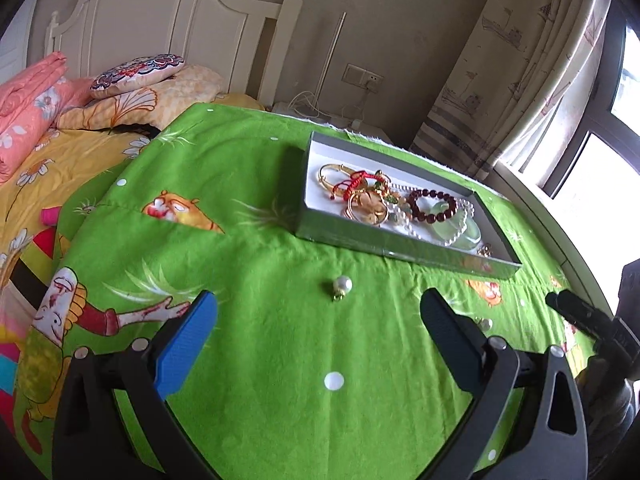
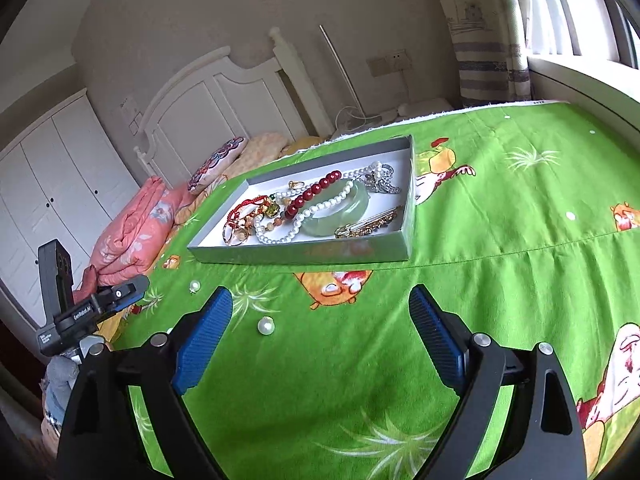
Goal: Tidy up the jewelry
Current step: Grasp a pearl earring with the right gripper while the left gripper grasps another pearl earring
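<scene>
A shallow grey cardboard tray with a white floor (image 1: pixel 384 246) (image 2: pixel 304 254) is sitting on a bright green cartoon-printed cloth (image 1: pixel 280 360) (image 2: pixel 500 280) that is covering the worktop. Inside the tray, the jewelry is lying in a loose heap: a pale green jade bangle (image 1: pixel 460 226) (image 2: pixel 348 210), a dark red bead bracelet (image 1: pixel 434 206) (image 2: pixel 316 194), a white pearl strand (image 2: pixel 280 236), gold bangles (image 1: pixel 340 178), a red knotted cord bracelet (image 1: pixel 358 184) (image 2: pixel 244 210), a silver chain piece (image 2: pixel 382 182) at the far end and a gold brooch-like piece (image 2: pixel 368 226) near the front wall.

Two round white pearl earrings are lying loose on the cloth, outside the tray and on its near side. One pearl earring with a small gold fitting (image 1: pixel 343 286) (image 2: pixel 195 286) is resting ahead of the left tool (image 1: pixel 320 328), between its spread fingers in the left wrist view but not touched by them. The other pearl earring (image 1: pixel 485 323) (image 2: pixel 266 326) is lying just beside the right tool's inner blue-padded finger (image 2: pixel 204 340).

The left tool is standing wide, released, with nothing in it. The right tool (image 2: pixel 320 332) is also spread apart and empty, hovering over bare green cloth in front of the tray. Each tool is showing at the edge of the other's view (image 1: pixel 580 316) (image 2: pixel 100 304).

Behind the worktop, a bed with a white headboard (image 1: pixel 168 28) (image 2: pixel 224 100), a folded pink quilt (image 1: pixel 28 104) (image 2: pixel 132 228) and patterned cushions is standing against the wall, and a printed curtain (image 1: pixel 520 60) is hanging by the window.
</scene>
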`<action>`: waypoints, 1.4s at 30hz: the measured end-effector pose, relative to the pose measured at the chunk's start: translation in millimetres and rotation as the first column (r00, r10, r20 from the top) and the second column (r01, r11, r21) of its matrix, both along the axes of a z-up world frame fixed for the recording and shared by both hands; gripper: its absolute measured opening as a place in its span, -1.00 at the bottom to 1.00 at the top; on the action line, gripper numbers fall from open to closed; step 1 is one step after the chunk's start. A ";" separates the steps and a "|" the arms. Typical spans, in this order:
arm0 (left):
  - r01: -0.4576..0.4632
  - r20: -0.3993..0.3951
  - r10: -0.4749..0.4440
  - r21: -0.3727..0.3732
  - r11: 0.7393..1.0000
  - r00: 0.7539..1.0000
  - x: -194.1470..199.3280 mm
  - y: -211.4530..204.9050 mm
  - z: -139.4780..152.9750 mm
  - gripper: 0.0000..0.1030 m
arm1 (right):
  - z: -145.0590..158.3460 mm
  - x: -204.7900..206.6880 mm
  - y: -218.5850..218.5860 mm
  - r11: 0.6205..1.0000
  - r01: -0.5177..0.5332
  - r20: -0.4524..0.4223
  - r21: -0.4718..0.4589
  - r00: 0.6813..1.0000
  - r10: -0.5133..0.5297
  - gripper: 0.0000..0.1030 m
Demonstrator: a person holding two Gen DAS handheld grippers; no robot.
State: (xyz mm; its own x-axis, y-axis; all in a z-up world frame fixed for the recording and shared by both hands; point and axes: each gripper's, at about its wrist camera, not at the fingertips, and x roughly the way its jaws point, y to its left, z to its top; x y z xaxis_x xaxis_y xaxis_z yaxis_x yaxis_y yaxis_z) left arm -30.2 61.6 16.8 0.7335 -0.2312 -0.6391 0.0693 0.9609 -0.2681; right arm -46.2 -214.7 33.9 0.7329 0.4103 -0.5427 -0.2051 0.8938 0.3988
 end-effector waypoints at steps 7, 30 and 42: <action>0.021 -0.061 -0.018 0.040 0.999 0.998 8.8 -7.3 -9.2 0.95 | -3.9 2.8 24.6 0.991 -0.013 -0.035 -0.137 0.999 0.008 0.68; 0.025 -0.085 -0.018 0.083 0.996 0.996 11.2 -13.1 -11.1 0.95 | -25.9 25.3 124.2 0.862 -0.206 -0.157 -0.464 0.976 0.149 0.31; 0.023 -0.098 -0.016 0.065 0.998 0.995 12.1 -10.2 -13.3 0.95 | -22.5 22.9 117.4 0.885 -0.225 -0.155 -0.407 0.972 0.176 -0.27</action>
State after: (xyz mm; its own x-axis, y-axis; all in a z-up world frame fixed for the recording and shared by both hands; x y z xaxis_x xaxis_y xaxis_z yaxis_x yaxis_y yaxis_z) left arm -18.2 51.4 3.6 0.6630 -0.2001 -0.7213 0.0651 0.9754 -0.2108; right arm -23.3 -97.3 11.4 0.5847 0.2585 -0.7690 -0.3745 0.9268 0.0267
